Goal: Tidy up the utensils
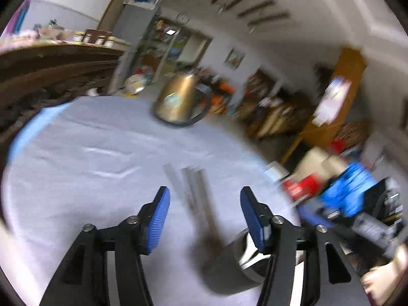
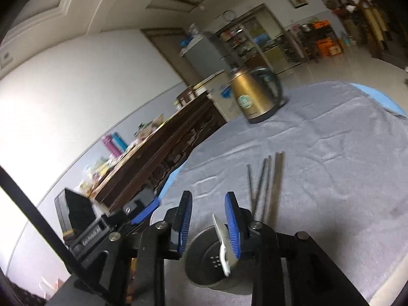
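Note:
Several metal chopsticks (image 1: 190,186) lie on the grey-clothed table, just ahead of my left gripper (image 1: 204,201), which is open and empty above them. A dark cylindrical utensil holder (image 1: 229,267) stands at its lower right. In the right wrist view the chopsticks (image 2: 265,183) lie beyond the holder (image 2: 206,257), whose perforated bottom shows. My right gripper (image 2: 209,206) hovers over the holder's mouth with its jaws apart. A white spoon-like utensil (image 2: 221,242) rests against its right finger (image 2: 233,227) inside the holder; it is not pinched between the two pads.
A gold electric kettle (image 1: 178,99) stands at the table's far side; it also shows in the right wrist view (image 2: 252,97). A dark wooden cabinet (image 2: 158,158) runs along the wall. Cluttered shelves and boxes (image 1: 331,191) lie beyond the table's right edge.

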Demonstrator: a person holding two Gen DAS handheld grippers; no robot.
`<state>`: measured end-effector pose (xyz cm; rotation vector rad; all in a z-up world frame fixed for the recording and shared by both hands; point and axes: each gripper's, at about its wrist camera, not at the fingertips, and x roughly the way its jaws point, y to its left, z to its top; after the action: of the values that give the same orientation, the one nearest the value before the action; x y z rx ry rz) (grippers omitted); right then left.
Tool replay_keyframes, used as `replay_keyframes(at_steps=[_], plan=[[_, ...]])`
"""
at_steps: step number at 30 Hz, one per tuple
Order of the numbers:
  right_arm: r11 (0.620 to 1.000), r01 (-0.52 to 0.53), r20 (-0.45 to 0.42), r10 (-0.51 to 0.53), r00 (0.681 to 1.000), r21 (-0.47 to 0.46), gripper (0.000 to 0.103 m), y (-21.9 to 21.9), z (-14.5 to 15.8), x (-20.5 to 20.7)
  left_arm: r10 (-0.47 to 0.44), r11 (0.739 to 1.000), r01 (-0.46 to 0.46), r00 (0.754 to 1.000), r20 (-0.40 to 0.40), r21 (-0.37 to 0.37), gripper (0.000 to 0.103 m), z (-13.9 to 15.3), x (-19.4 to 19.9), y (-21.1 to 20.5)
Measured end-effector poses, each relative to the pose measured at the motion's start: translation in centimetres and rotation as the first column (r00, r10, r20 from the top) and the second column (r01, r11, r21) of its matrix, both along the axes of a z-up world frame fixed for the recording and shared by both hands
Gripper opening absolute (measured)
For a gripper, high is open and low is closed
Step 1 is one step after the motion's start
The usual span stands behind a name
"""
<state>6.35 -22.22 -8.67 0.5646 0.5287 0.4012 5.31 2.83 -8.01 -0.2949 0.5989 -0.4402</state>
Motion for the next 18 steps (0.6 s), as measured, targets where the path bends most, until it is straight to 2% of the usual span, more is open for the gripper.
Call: replay_keyframes(at_steps=[2, 3, 4, 6, 8, 9, 10, 11, 18], plan=[[0.999, 0.042, -0.022, -0.041, 0.999, 0.021, 0.029, -1.3, -0.3, -0.6, 0.05, 0.985, -0.043, 0.998, -0.035, 0.164, 0.062, 0.4, -0.3, -0.9], [0.998, 0.064, -0.03, -0.063, 0.998, 0.028, 0.03, -1.9, -0.4, -1.1, 0.08, 0.962, -0.062, 0.995, -0.059, 0.266, 0.067, 0.7, -0.5, -1.4], [0.996, 0.079, -0.035, -0.078, 0.996, 0.03, 0.031, -2.4, -0.4, -1.6, 0.102, 0.942, -0.071, 0.992, -0.079, 0.328, 0.069, 0.8, -0.5, -1.6], [0.994, 0.11, -0.045, -0.109, 0.993, 0.013, 0.031, -3.0, -0.1, -2.6, 0.13, 0.913, -0.085, 0.988, -0.087, 0.4, 0.069, 1.5, -1.1, -1.8], [0.991, 0.132, -0.058, -0.133, 0.989, -0.022, 0.031, -3.3, 0.4, -3.7, 0.161, 0.884, -0.124, 0.986, -0.044, 0.451, 0.07, 2.6, -2.5, -1.8], [0.989, 0.141, -0.064, -0.144, 0.988, -0.039, 0.036, -3.4, 0.7, -4.3, 0.171, 0.869, -0.141, 0.985, -0.02, 0.475, 0.073, 3.1, -3.1, -1.9], [0.986, 0.157, -0.075, -0.161, 0.984, -0.064, 0.05, -3.3, 1.0, -5.0, 0.176, 0.859, -0.152, 0.984, -0.003, 0.489, 0.076, 3.5, -3.8, -1.8], [0.984, 0.164, -0.079, -0.17, 0.982, -0.075, 0.06, -3.3, 1.2, -5.3, 0.18, 0.852, -0.162, 0.984, 0.011, 0.497, 0.077, 4.0, -4.2, -1.7], [0.973, 0.178, -0.036, -0.185, 0.982, -0.147, 0.06, -1.4, 3.7, -9.0, 0.188, 0.81, -0.224, 0.975, 0.122, 0.543, 0.084, 7.5, -7.7, -1.5]])
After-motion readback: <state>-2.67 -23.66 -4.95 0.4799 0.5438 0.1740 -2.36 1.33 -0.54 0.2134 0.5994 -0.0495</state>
